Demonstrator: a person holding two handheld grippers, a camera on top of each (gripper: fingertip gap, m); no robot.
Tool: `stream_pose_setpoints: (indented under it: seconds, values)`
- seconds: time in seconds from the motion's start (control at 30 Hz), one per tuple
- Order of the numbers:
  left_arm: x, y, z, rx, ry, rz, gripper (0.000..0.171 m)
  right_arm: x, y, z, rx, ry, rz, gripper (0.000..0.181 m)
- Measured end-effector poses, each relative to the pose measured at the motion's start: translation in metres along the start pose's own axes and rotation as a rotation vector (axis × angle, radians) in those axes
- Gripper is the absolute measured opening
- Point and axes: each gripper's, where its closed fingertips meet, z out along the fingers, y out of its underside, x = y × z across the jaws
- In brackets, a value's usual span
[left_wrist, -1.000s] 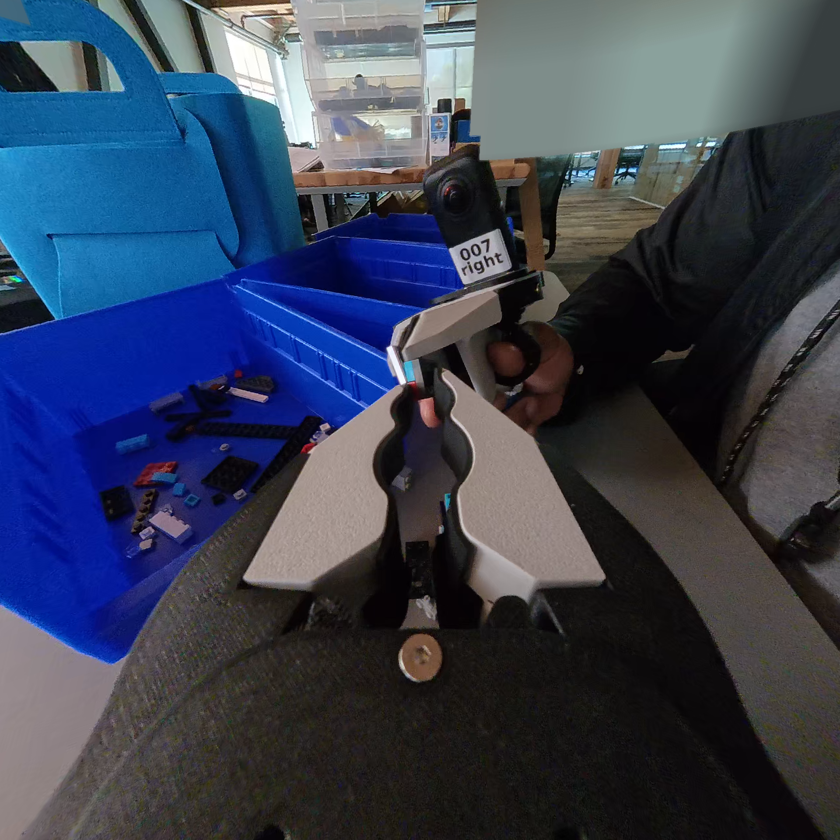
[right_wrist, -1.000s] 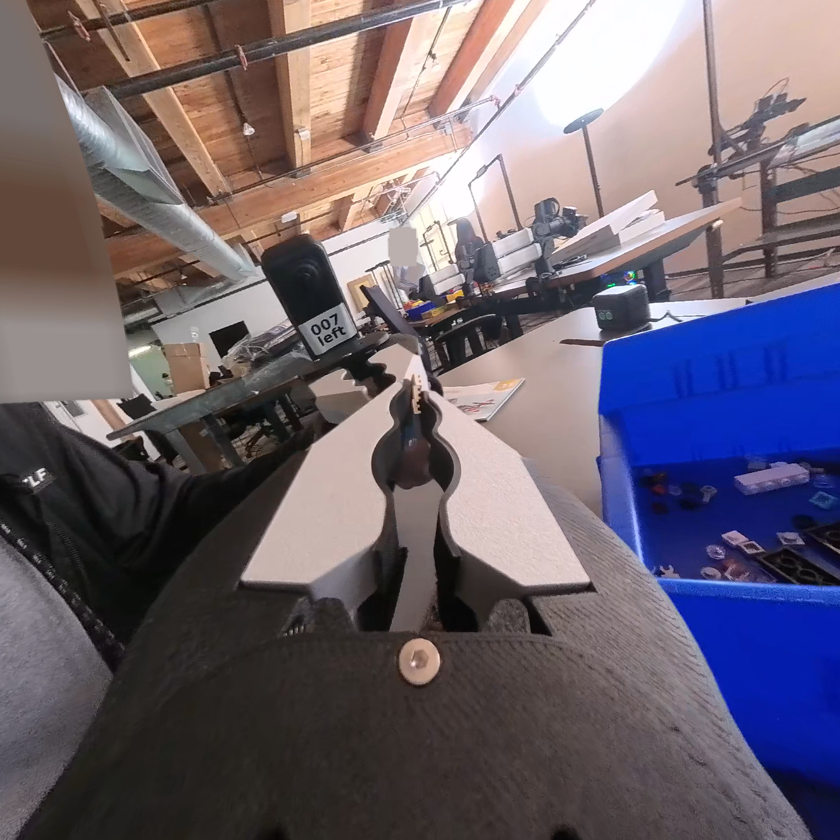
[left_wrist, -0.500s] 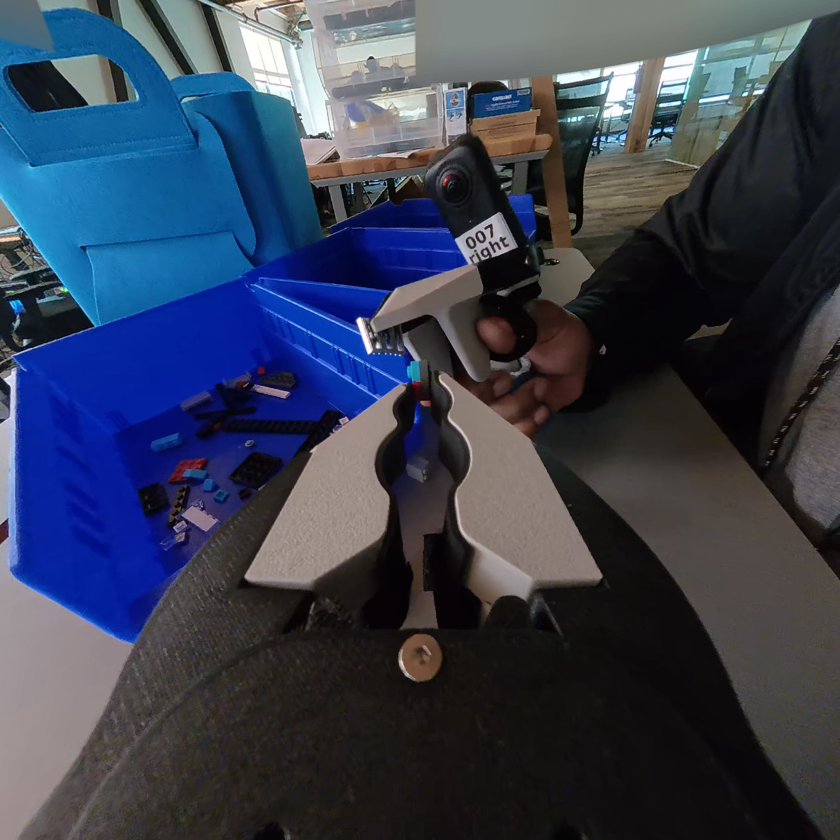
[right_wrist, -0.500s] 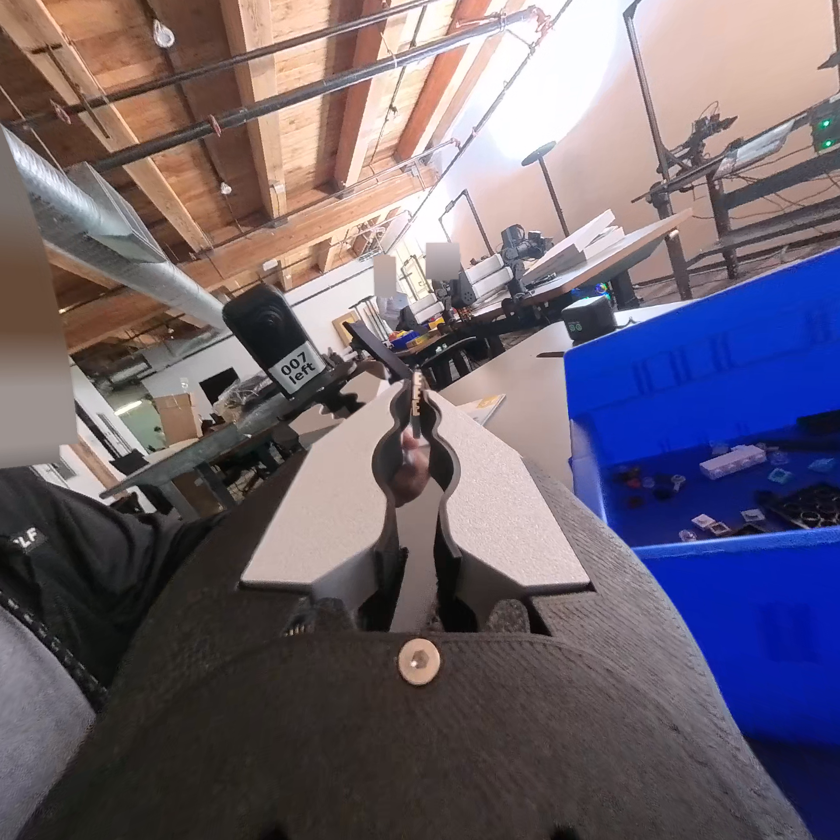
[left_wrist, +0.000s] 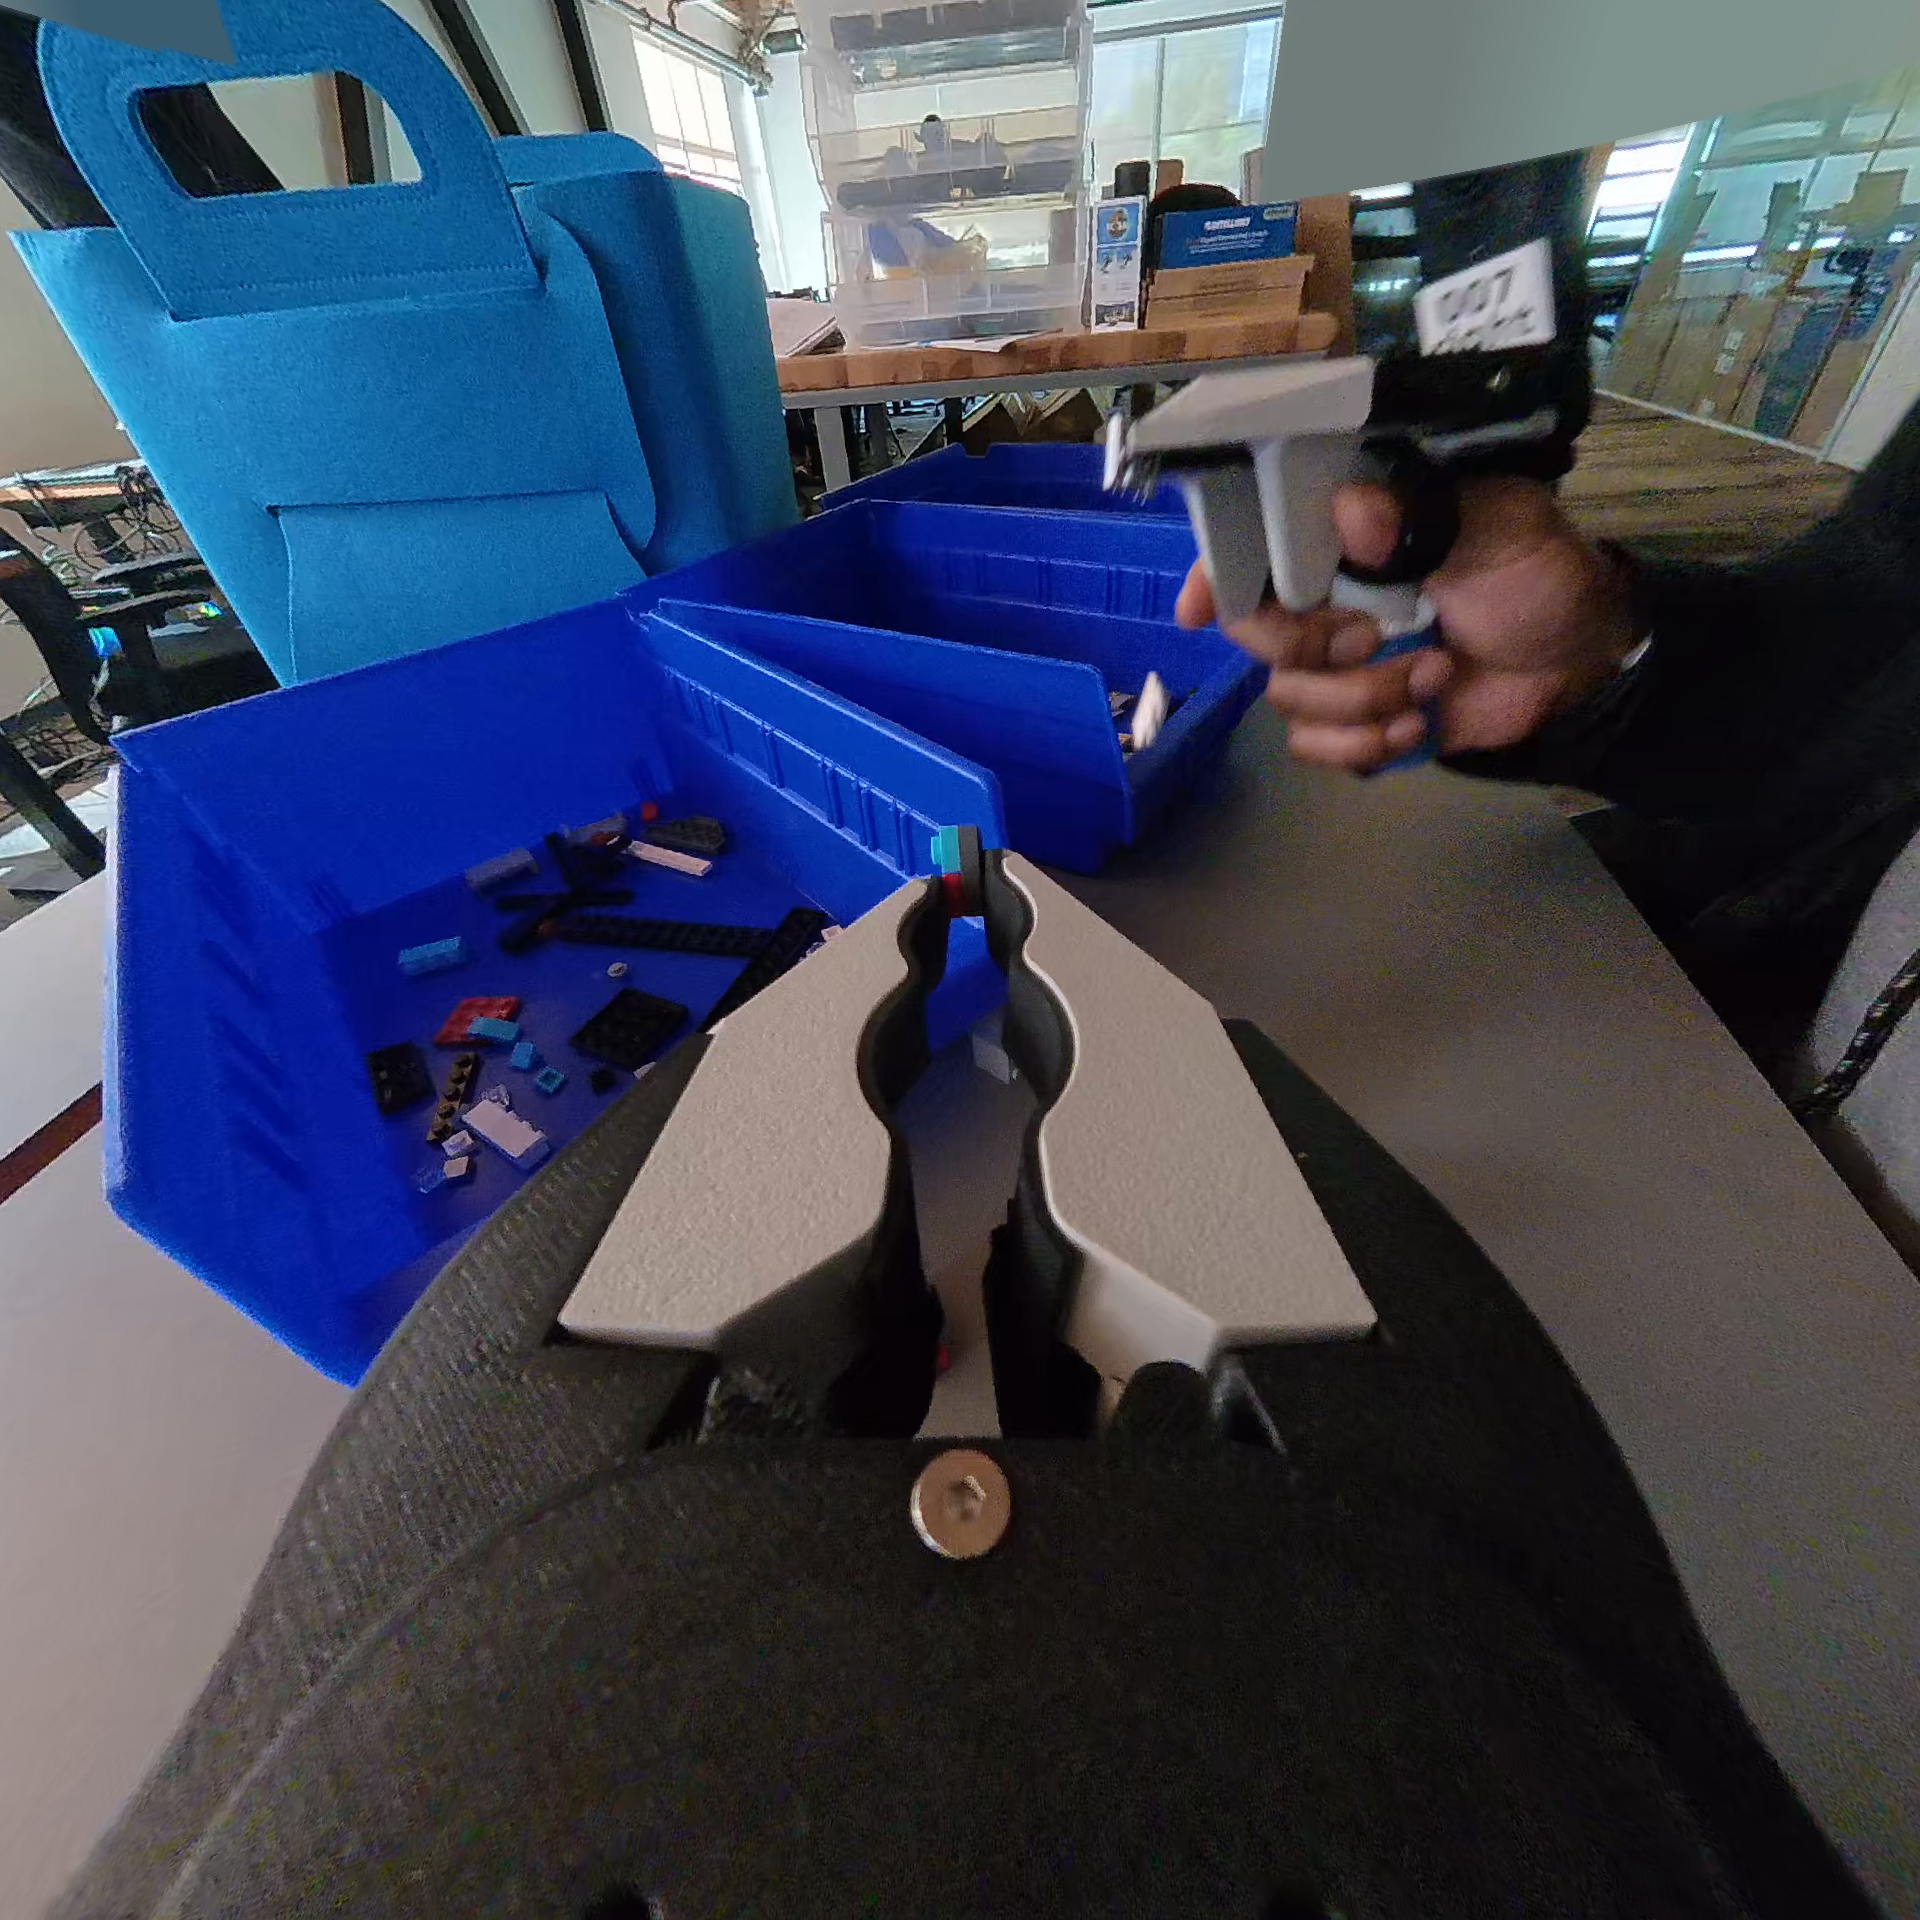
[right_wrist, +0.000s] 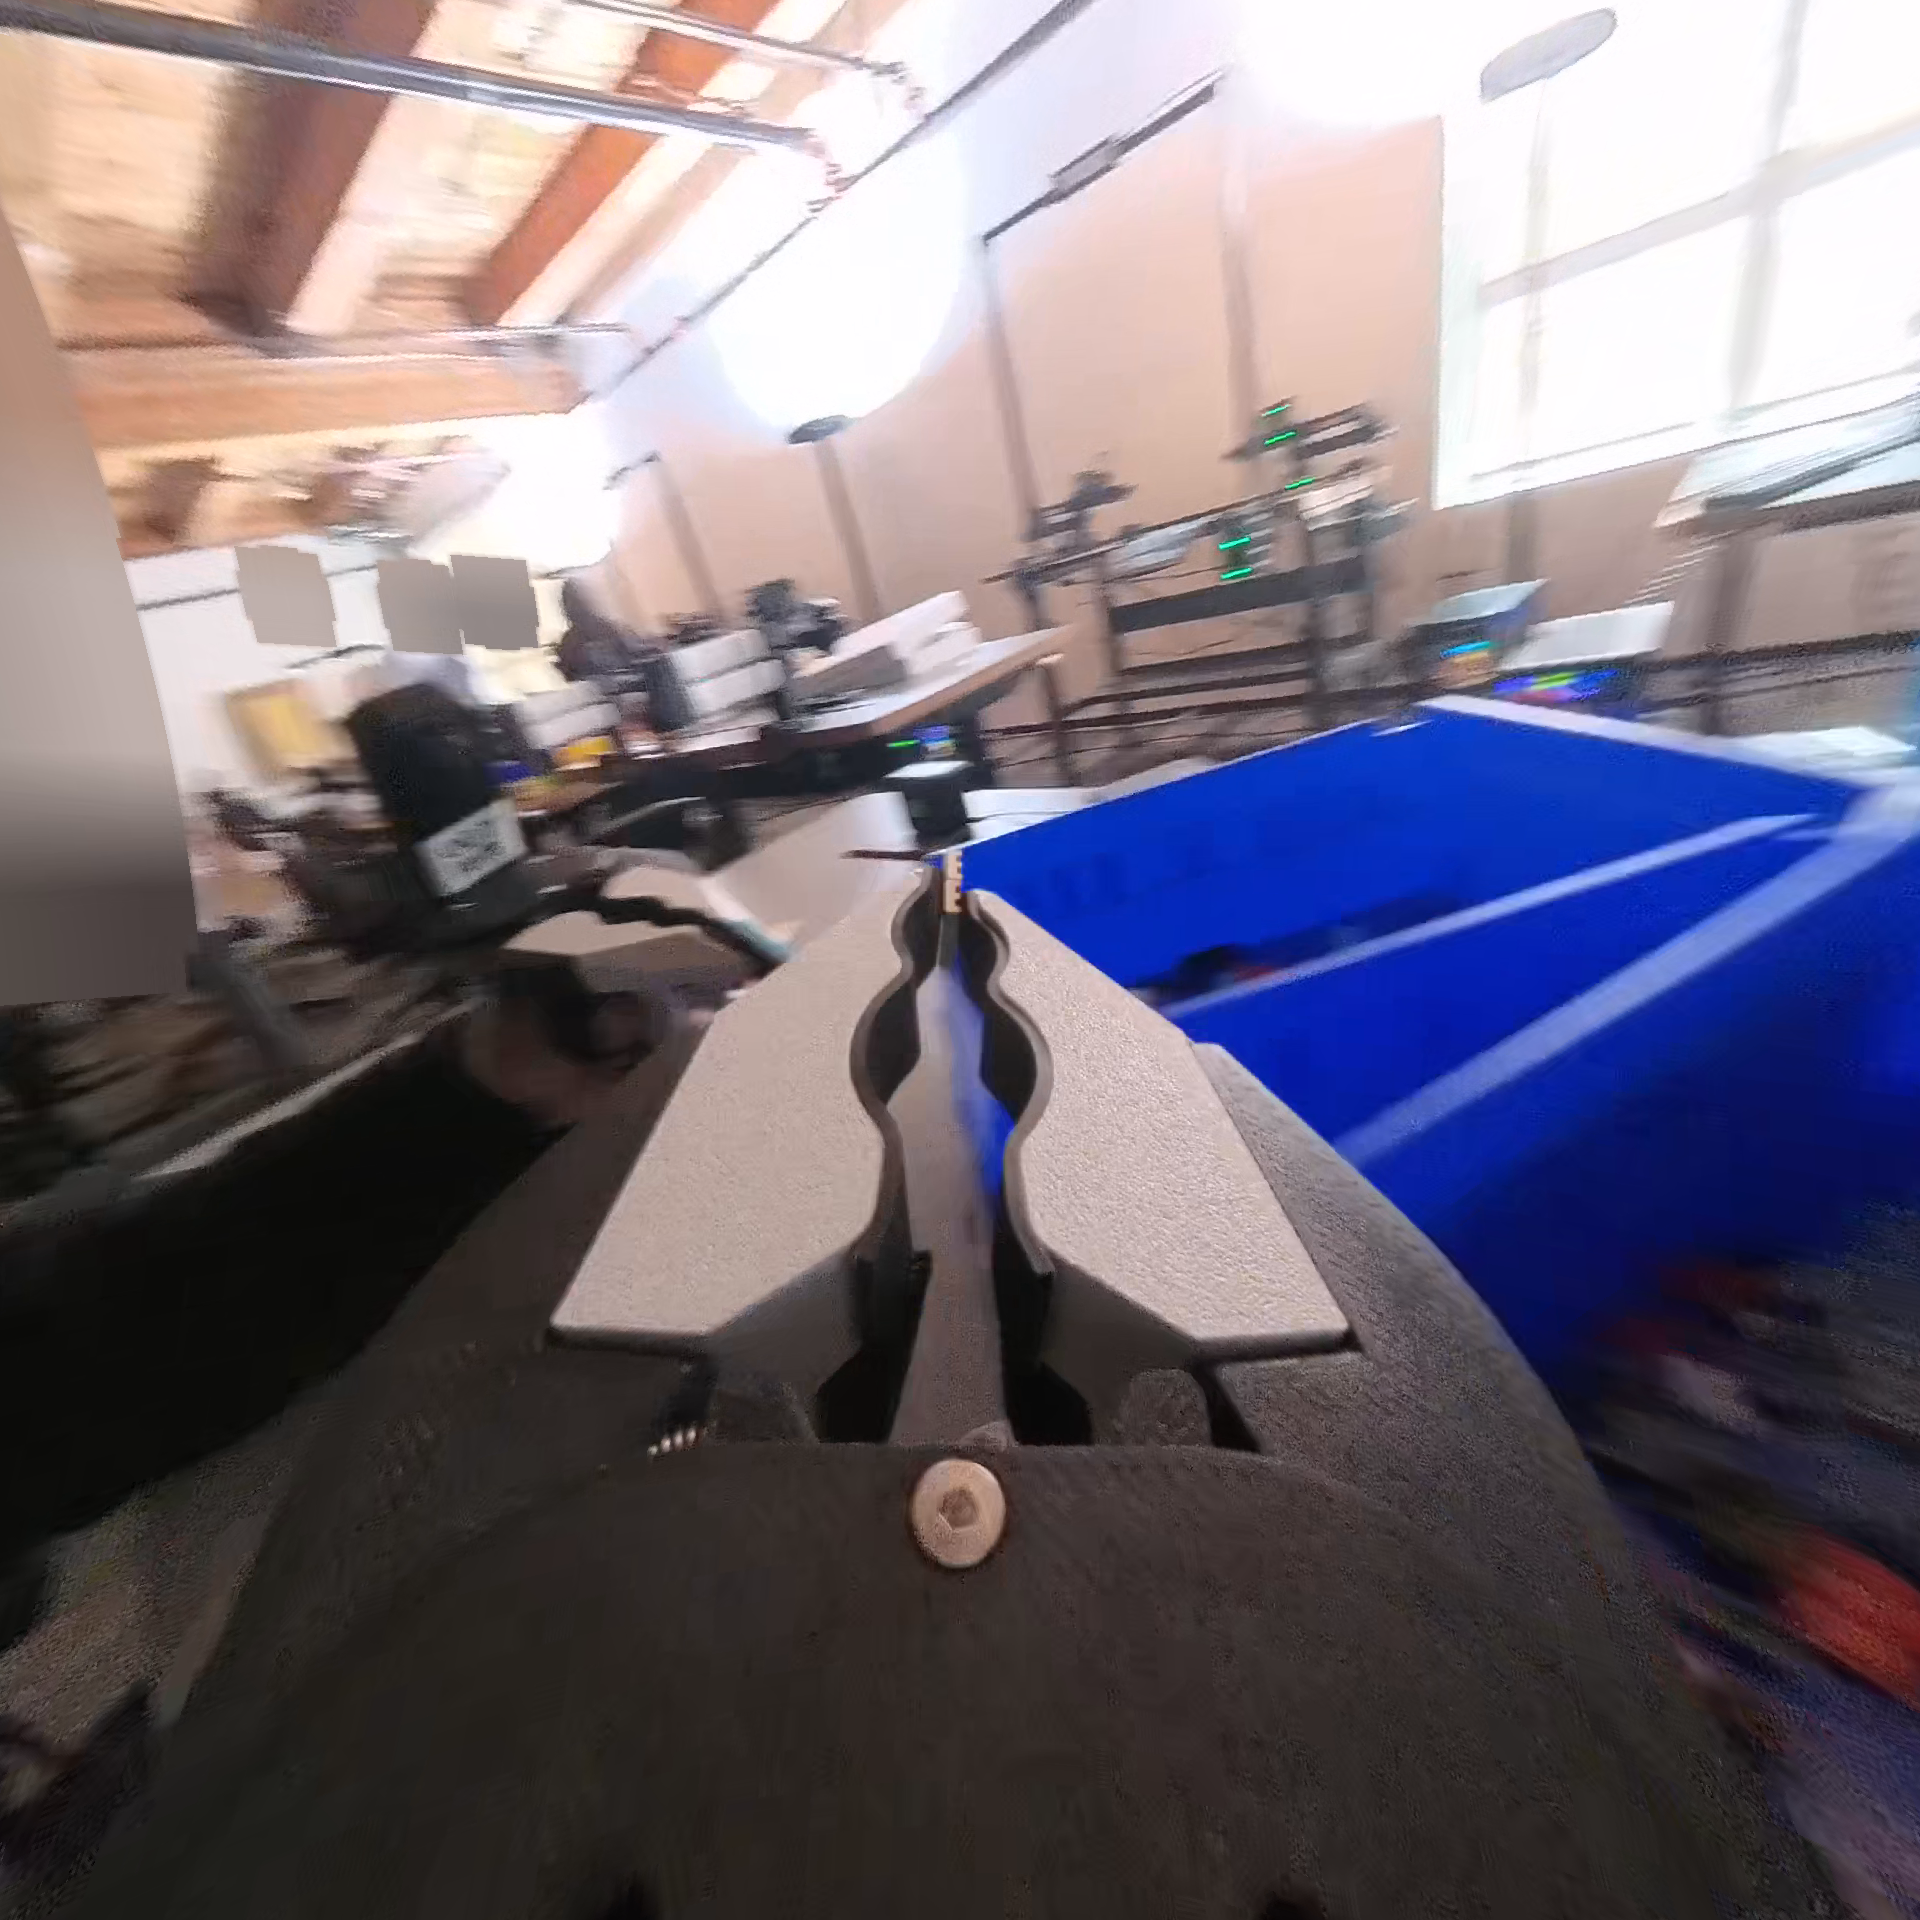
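While the left gripper (left_wrist: 961, 883) pinches a small stack of bricks (left_wrist: 958, 871) at frame centre, the right gripper (left_wrist: 1127, 457), clamped on a pale plate (right_wrist: 948, 894), sits upper right, well apart.

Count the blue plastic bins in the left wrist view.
3: the nearest bin holding loose bricks, a second bin beside it, a third bin behind; more may be hidden.

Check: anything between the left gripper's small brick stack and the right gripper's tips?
Nothing visible. The left gripper, shut on the brick stack, and the right gripper, shut on a pale piece, are apart with only open air between them. The blue bins lie lower, behind that gap.
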Motion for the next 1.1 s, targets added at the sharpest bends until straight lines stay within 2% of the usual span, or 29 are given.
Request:
stream_pose_setpoints:
  seconds: [0.17, 0.23, 0.33, 0.47, 0.67, 0.77, 0.87, 0.97, 1.1]
  values:
    - [0.004, 0.000, 0.004, -0.005, 0.005, 0.006, 0.007, 0.092, -0.073, -0.127, 0.023, 0.498, -0.241, 0.003]
    - [0.005, 0.002, 0.006, -0.013, 0.004, 0.001, 0.007, 0.133, -0.087, -0.176, -0.010, 0.658, -0.264, 0.003]
    - [0.008, 0.004, 0.011, -0.015, 0.011, -0.006, 0.007, 0.173, -0.077, -0.214, -0.028, 0.729, -0.165, 0.003]
    - [0.011, 0.007, 0.014, -0.024, 0.012, -0.005, 0.007, 0.222, -0.043, -0.248, -0.163, 0.889, -0.197, 0.004]
    - [0.014, 0.006, 0.016, -0.017, 0.021, -0.010, 0.007, 0.268, -0.005, -0.271, -0.362, 0.988, -0.104, 0.005]
    - [0.015, 0.008, 0.017, -0.023, 0.027, -0.012, 0.007, 0.278, 0.005, -0.272, -0.408, 0.984, -0.046, 0.014]
    - [0.016, 0.008, 0.018, -0.027, 0.033, -0.014, 0.007, 0.279, 0.008, -0.271, -0.409, 0.971, -0.044, 0.018]
    - [0.016, 0.010, 0.019, -0.029, 0.034, -0.020, 0.007, 0.277, 0.007, -0.267, -0.400, 0.952, -0.048, 0.030]
    - [0.017, 0.011, 0.019, -0.030, 0.035, -0.025, 0.007, 0.250, -0.001, -0.261, -0.366, 0.851, -0.077, 0.039]
